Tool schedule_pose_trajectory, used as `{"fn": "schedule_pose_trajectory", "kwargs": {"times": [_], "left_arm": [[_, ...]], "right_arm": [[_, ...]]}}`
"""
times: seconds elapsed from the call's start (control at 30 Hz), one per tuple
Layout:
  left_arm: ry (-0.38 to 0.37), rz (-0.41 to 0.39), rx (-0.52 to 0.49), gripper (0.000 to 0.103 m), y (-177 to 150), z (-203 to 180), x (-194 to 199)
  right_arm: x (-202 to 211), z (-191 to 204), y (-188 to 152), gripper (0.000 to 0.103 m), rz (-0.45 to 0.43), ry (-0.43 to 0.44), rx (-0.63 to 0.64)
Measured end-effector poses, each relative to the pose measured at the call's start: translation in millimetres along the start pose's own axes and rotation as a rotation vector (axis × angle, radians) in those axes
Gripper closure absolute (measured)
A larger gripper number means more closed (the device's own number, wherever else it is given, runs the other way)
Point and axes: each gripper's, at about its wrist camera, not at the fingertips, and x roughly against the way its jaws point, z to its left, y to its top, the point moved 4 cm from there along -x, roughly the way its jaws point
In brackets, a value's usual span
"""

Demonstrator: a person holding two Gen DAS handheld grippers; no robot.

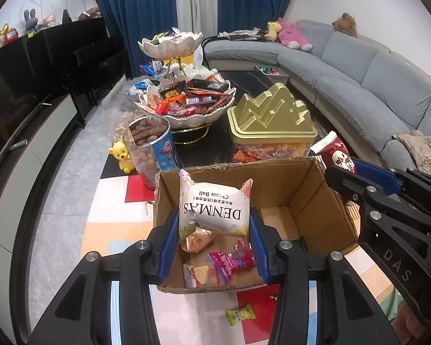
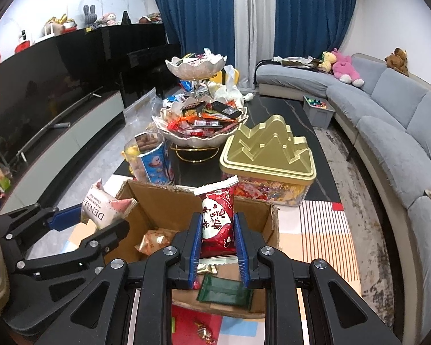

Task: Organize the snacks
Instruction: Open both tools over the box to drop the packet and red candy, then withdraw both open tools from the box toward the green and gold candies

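Even indoor light, soft shadows, sharp centre; fisheye bending, dark vignette, perhaps slight edge blur.

Black grippers (image 1: 214,230), blue fingers (image 1: 169,247)

Cardboard box (image 1: 310,198): matt brown, rough torn rims. White snack packet (image 1: 215,211): glossy film. Gold lid (image 2: 268,152): shiny moulded plastic. Sofa (image 2: 393,120): grey cloth, soft nap.

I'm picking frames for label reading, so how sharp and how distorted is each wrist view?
Left wrist view: the white Denmas cheese ball packet in the left gripper is sharp, its print legible though upside down; the sofa bows strongly and the corners go black. Right wrist view: the red snack packet in the right gripper is crisp; the TV screen reflects the room.
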Motion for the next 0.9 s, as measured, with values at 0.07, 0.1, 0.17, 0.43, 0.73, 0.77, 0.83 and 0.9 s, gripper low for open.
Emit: {"fn": "schedule_pose_trajectory", "kwargs": {"times": [0.07, 0.1, 0.17, 0.43, 0.73, 0.77, 0.83, 0.9], "left_arm": [[0.000, 0.006, -0.001, 0.056, -0.5, 0.3, -1.9], [-0.001, 0.008, 0.001, 0.056, -0.8, 0.6, -2.2], [-0.001, 0.009, 0.004, 0.053, -1.2, 0.7, -1.8], [0.016, 0.011, 0.001, 0.037, -3.5, 5.0, 2.3], [0.034, 0.007, 0.019, 0.021, -7.0, 8.5, 9.2], [0.036, 0.006, 0.020, 0.021, -7.8, 8.7, 10.5], [0.033, 0.007, 0.030, 0.021, -9.1, 9.8, 12.3], [0.027, 0.008, 0.040, 0.021, -10.7, 10.4, 14.6]], "right_arm": [[-1.2, 0.1, -0.4, 0.080, 0.002, -0.001, 0.001], [-1.3, 0.4, -0.2, 0.080, 0.002, 0.000, -0.001], [-2.4, 0.6, -0.9, 0.079, 0.003, -0.002, 0.000], [5.9, 1.0, 0.3, 0.039, -0.030, -0.032, 0.028], [14.7, -2.0, -1.1, 0.027, -0.041, -0.043, 0.009], [15.4, -2.3, -1.3, 0.027, -0.043, -0.044, 0.008], [18.5, -3.0, -1.2, 0.027, -0.049, -0.045, 0.003], [20.7, -3.3, -1.8, 0.027, -0.052, -0.044, -0.001]]}}
